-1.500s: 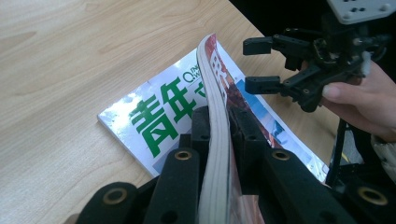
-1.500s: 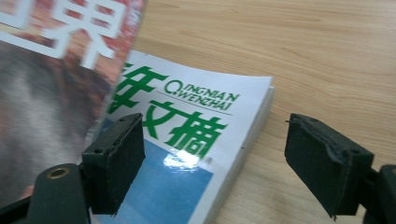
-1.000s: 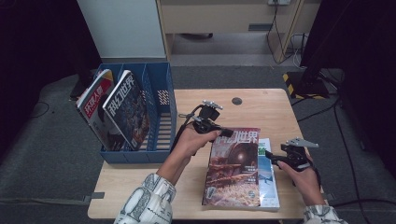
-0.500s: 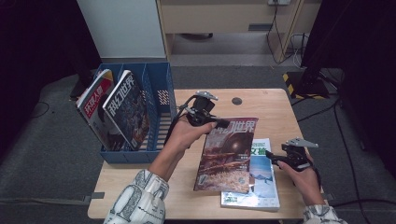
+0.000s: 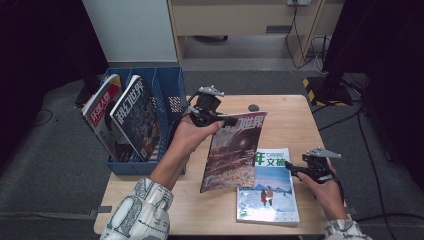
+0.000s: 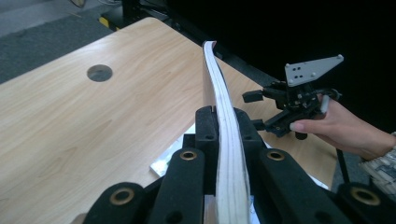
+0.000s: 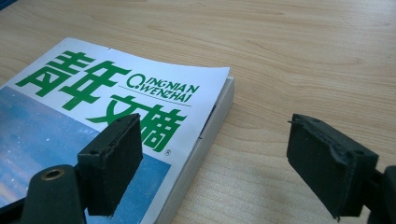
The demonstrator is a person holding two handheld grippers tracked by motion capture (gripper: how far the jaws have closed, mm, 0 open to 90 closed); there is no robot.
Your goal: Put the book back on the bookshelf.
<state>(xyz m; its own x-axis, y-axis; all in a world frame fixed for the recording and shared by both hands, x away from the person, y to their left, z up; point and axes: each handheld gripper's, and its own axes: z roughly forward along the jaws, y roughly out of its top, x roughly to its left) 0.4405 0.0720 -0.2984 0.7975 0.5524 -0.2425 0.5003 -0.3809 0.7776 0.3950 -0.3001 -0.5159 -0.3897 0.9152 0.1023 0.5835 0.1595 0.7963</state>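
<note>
High view, item: my left gripper pinches the brown magazine at table centre by its 12 o'clock edge, right gripper wide, empty; risk: sagging pages slipping out.

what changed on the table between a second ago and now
The left gripper, shut on the dark magazine, has lifted its top edge off the stack and swung it toward the blue rack, uncovering the green-titled magazine. The right gripper stayed open beside that magazine; the two magazines in the rack have not moved.
</note>
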